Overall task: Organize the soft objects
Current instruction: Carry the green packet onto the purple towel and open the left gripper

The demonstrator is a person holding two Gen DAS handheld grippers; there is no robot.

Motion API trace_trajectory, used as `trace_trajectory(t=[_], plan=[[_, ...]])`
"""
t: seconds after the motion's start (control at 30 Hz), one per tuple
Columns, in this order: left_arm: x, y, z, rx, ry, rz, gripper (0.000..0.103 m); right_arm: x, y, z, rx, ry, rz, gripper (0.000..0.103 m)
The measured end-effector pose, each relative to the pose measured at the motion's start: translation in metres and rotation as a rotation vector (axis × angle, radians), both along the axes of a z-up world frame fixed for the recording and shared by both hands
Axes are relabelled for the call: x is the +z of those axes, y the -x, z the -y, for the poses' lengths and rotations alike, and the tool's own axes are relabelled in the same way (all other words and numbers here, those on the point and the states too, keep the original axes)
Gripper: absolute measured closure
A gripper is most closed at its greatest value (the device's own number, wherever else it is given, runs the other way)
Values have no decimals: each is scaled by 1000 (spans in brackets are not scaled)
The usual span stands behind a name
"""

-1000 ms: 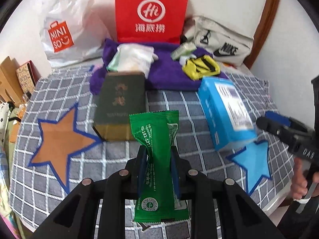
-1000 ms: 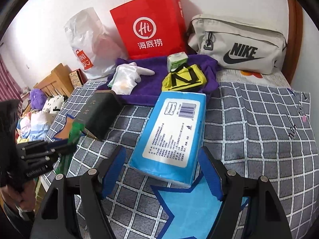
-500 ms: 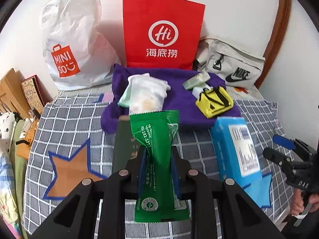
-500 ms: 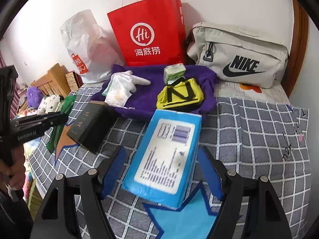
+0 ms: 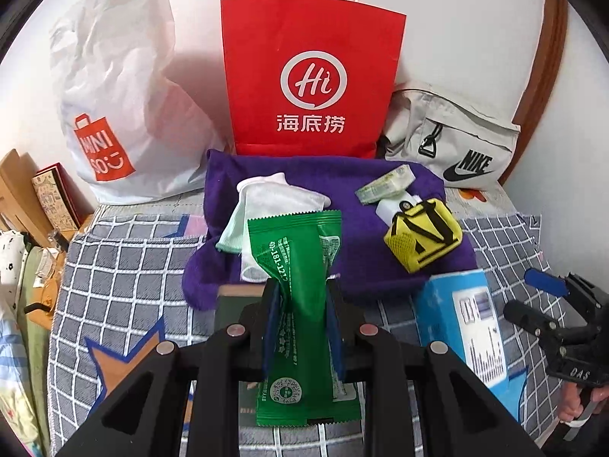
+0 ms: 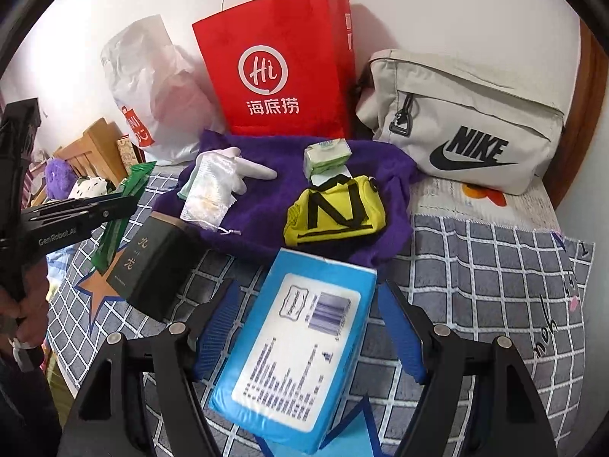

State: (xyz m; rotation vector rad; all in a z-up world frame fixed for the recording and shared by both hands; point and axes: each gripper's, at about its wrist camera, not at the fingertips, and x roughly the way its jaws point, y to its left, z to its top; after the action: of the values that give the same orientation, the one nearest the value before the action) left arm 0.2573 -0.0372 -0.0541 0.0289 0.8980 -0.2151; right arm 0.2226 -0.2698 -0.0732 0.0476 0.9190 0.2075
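My left gripper is shut on a green snack packet, held upright above the checked blanket; it also shows in the right wrist view. My right gripper is open, its blue pads on either side of a blue tissue pack that lies on the blanket, not squeezing it. On a purple towel lie a white mesh pouch, a small green tissue packet and a yellow pouch.
A dark green box lies left of the tissue pack. A red paper bag, a white Miniso bag and a grey Nike bag stand along the wall. Orange and blue star patches mark the blanket.
My left gripper has lifted and drawn back with the green packet, so the view now takes in the bags at the wall. My right gripper has risen slightly over the tissue pack.
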Motion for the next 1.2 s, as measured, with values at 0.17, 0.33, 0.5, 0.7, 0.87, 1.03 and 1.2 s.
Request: trace_trajectory(t=[0.17, 0.33, 0.5, 0.7, 0.87, 1.03, 1.2], plan=[[-7, -25, 8, -12, 15, -14, 81, -8, -11, 0, 6, -3, -8, 29], [-14, -51, 18, -28, 23, -21, 80, -18, -28, 4, -6, -5, -24, 29], [-21, -74, 22, -41, 42, -46, 80, -24, -43, 9, -21, -2, -28, 29], [-36, -105, 28, -38, 40, -87, 80, -27, -50, 19, -40, -32, -29, 29], [-49, -125, 34, -39, -8, -121, 78, -31, -52, 25, -58, -39, -29, 29], [-59, -139, 35, -38, -9, -146, 70, -37, -55, 31, -76, -45, -38, 29], [-62, -143, 35, -32, -10, -157, 51, -43, -59, 34, -83, -48, -55, 29]])
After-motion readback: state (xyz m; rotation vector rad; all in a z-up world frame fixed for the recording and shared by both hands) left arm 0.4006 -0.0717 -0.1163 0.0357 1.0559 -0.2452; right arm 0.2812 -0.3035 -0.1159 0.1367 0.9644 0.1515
